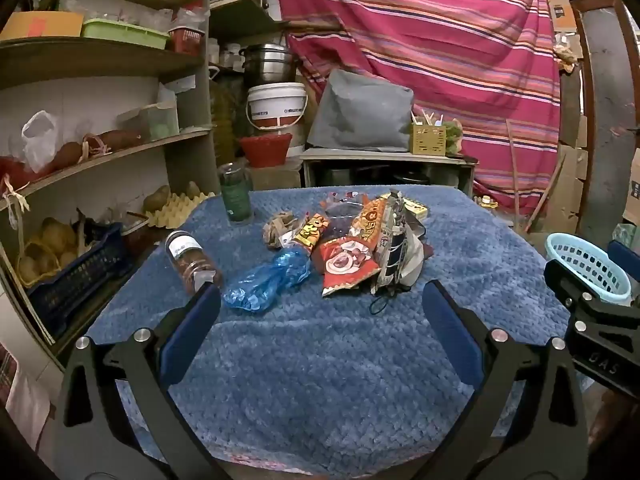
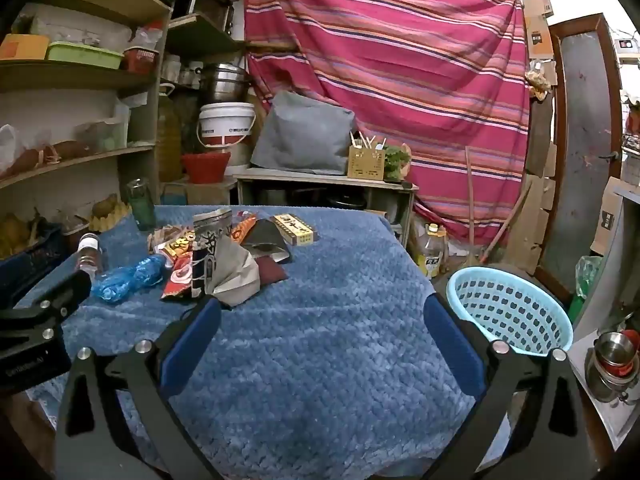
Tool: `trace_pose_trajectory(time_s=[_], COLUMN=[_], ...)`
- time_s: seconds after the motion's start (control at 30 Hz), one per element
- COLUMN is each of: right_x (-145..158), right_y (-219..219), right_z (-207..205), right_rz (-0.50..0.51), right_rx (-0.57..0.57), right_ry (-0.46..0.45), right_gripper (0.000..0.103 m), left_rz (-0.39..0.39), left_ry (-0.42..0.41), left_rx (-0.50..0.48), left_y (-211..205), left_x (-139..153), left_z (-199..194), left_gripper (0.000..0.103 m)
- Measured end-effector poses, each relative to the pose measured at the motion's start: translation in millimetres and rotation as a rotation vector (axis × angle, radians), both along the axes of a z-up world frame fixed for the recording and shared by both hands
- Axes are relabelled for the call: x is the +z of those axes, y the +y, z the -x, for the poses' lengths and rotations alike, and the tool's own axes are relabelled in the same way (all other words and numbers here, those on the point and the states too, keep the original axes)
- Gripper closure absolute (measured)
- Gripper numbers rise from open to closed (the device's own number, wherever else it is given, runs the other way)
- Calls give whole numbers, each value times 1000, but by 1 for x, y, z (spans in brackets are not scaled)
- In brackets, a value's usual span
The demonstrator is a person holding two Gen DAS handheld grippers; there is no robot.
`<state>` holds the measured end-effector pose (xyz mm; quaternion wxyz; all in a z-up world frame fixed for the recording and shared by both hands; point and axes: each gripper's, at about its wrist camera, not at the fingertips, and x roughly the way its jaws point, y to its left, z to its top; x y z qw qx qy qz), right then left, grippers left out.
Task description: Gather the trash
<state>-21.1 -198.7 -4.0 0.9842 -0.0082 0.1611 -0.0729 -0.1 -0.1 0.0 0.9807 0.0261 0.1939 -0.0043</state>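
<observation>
Tools both spread, empty: left tool (image 1: 320,308), right tool (image 2: 322,320), hovering over blue-covered bench (image 1: 320,380). Trash pile: blue plastic bag (image 1: 266,282), red snack wrapper (image 1: 347,266), near bench centre. Light-blue basket (image 2: 510,310) beside bench's right edge. Judgement: pinch crumpled bag mid-bulge first; avoid jar (image 1: 191,260) just left of bag.
</observation>
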Motion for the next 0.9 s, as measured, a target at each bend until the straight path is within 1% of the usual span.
trace_pose_trajectory(time_s=[0.57, 0.6, 0.77, 0.9], right_x=[0, -3, -3, -4], right_y=[1, 2, 2, 7], right_z=[1, -5, -9, -6], right_rz=[-14, -9, -15, -11], right_rx=[12, 8, 12, 13], right_ry=[17, 12, 22, 17], right_gripper=[4, 4, 4, 4], left_rz=[9, 11, 13, 13], left_ry=[3, 4, 4, 5], left_rx=[1, 0, 0, 0], left_y=[0, 0, 1, 0], left_x=[0, 0, 0, 0], left_z=[0, 0, 0, 0], left_gripper=[5, 5, 5, 5])
